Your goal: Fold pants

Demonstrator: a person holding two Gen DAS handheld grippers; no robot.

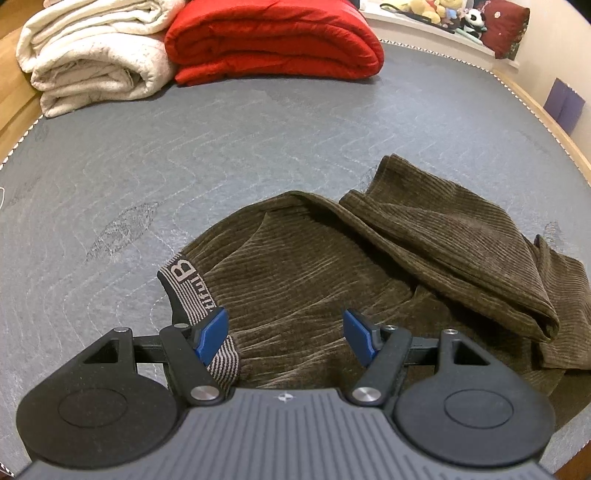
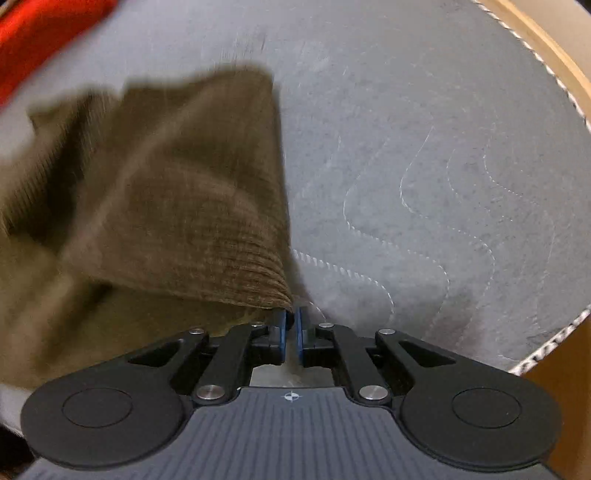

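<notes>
Dark brown corduroy pants point(image 1: 314, 266) lie crumpled on the grey quilted mattress point(image 1: 184, 147), one leg folded over to the right. Their striped elastic waistband point(image 1: 188, 288) with lettering lies at the left. My left gripper point(image 1: 286, 336) hovers low over the waist end, open, its left pad above the waistband and nothing pinched. In the right wrist view my right gripper point(image 2: 291, 321) is shut on a corner of the pants point(image 2: 166, 184). The cloth rises from the mattress point(image 2: 424, 147) to the pads and is blurred by motion.
A folded red quilt point(image 1: 273, 40) and a folded white blanket point(image 1: 92, 55) lie at the mattress's far end. A wooden bed frame point(image 1: 554, 122) runs along the right edge. Plush toys point(image 1: 443, 14) sit on a ledge beyond. The red quilt point(image 2: 37, 37) shows top left.
</notes>
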